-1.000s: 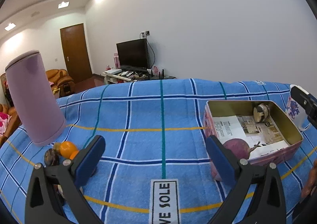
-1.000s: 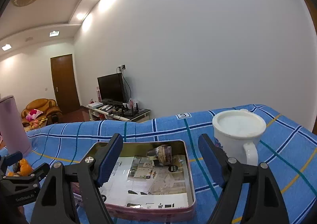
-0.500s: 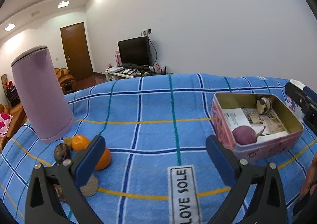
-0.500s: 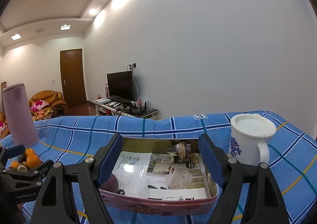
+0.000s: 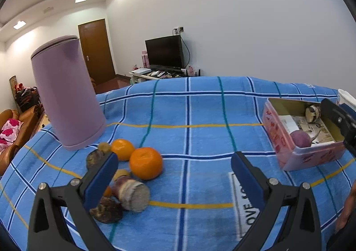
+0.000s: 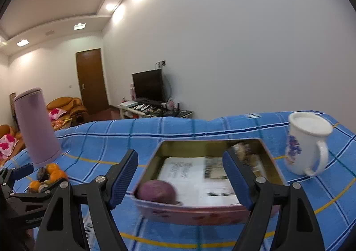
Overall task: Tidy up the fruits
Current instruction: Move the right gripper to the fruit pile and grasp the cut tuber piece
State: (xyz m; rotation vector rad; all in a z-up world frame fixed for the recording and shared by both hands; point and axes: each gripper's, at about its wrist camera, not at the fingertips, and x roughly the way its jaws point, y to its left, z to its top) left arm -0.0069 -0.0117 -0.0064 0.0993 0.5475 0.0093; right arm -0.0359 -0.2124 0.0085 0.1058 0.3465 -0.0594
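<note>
**Left wrist view.** My left tongs (image 5: 173, 175) stand wide apart and empty above the blue checked cloth (image 5: 200, 106) on the table. The loose pile lies by my left pad: two oranges, the nearer orange (image 5: 145, 163) and the farther orange (image 5: 122, 149), with dark brownish pieces (image 5: 106, 209) and a cut purple root (image 5: 131, 193) in front of them. The pile sits just beside the tall lilac canister (image 5: 66, 95). The pink tin (image 5: 289, 146) is well apart to the right and already holds a purple round fruit (image 5: 300, 138). I judge the step in hand to be the reach for the next piece. The nearer orange is the freest target; I should centre it between the pads before closing, approaching from the open side so the left pad does not knock the root or the other fruit.

**Right wrist view.** My right tongs (image 6: 180, 178) are likewise apart and hold nothing, hovering over the near rim of the tin (image 6: 200, 213), whose floor is lined with printed paper (image 6: 195, 175). A white mug (image 6: 307, 146) stands just beside the tin; any drop into the tin should stay clear of it.
</note>
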